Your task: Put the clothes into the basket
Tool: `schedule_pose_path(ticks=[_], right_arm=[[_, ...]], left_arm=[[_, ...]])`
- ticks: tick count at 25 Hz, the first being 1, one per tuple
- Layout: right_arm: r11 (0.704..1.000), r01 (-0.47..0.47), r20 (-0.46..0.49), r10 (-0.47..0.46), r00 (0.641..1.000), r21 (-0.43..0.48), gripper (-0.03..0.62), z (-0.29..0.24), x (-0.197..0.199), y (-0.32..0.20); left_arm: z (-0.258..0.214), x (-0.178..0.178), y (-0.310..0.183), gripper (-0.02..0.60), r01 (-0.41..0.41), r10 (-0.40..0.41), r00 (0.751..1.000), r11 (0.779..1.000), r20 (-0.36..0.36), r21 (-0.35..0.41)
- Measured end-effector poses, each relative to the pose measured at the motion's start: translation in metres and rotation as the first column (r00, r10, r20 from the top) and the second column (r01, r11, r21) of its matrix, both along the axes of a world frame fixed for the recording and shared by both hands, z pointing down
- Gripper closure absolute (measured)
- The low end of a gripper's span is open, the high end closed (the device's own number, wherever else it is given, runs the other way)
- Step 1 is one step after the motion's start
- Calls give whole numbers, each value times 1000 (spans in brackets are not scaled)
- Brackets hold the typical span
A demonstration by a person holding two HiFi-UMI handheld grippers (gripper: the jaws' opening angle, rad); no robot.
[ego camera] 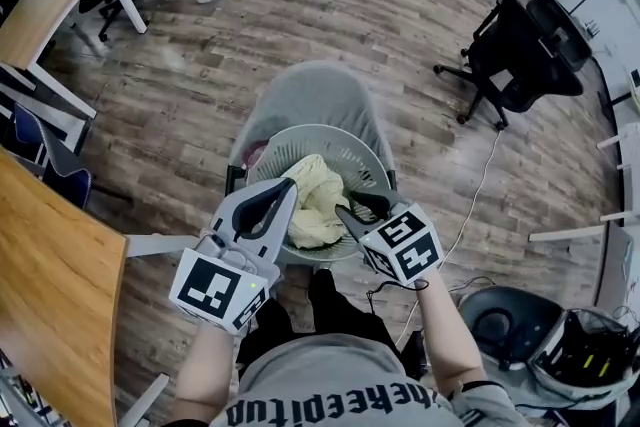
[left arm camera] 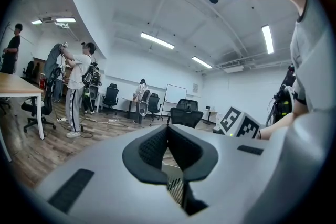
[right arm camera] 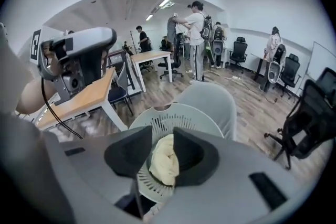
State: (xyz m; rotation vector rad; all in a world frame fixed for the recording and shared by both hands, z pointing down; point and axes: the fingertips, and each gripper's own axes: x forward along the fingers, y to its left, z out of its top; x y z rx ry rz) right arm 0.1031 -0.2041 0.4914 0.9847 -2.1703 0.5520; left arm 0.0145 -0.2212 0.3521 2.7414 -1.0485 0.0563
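Cloth (ego camera: 315, 200), pale yellow and bunched, lies inside the basket (ego camera: 345, 147), heaped toward the near side with a fold riding up close to the rim. The basket sits on the seat of a grey chair (ego camera: 310, 90), directly in front of the person. The right gripper (ego camera: 358, 208) hovers over the near right rim, angled down into the basket; its own view shows the jaws apart with the cloth visible below through the gap and neither pad pressing on it. The left gripper (ego camera: 285, 190) is held almost level over the near left rim, its jaws together with nothing between them. Judged from how things lie, the cloth is already delivered and the step in hand is a clean release. Doing that well would mean holding the right jaws wide and drawing them straight up and back, so that no loose fold catches on a pad and trails out over the rim. The raised fold is the likely trouble spot: soft fabric tends to cling and slump, and a light push toward the basket's centre with the closed left gripper would settle it. Pressure should be gentle, since the basket only rests on the chair and may slide or tip.
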Motion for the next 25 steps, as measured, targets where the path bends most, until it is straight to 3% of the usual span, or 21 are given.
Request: schedule_pose_path(ticks=[3, 5, 10, 18, 25], right_arm=[[995, -67, 68, 62, 996, 72, 556, -19, 1, -4], [989, -106, 138, 91, 986, 105, 583, -33, 0, -5], [970, -175, 284, 122, 951, 171, 585, -65, -8, 4], [916, -280, 388, 155, 908, 289, 585, -108, -9, 26], [864, -344, 417, 178, 891, 368, 585, -141, -10, 49]], left_arm=[[-1, 0, 2, 568, -7, 7, 1000, 1000, 1, 3], [-4, 1, 4, 568, -15, 15, 1000, 1000, 0, 7], [-9, 6, 12, 568, -59, 59, 998, 998, 2, 23], [-16, 20, 32, 568, -156, 156, 988, 987, 7, 49], [-26, 27, 54, 568, -239, 238, 971, 968, 17, 81]])
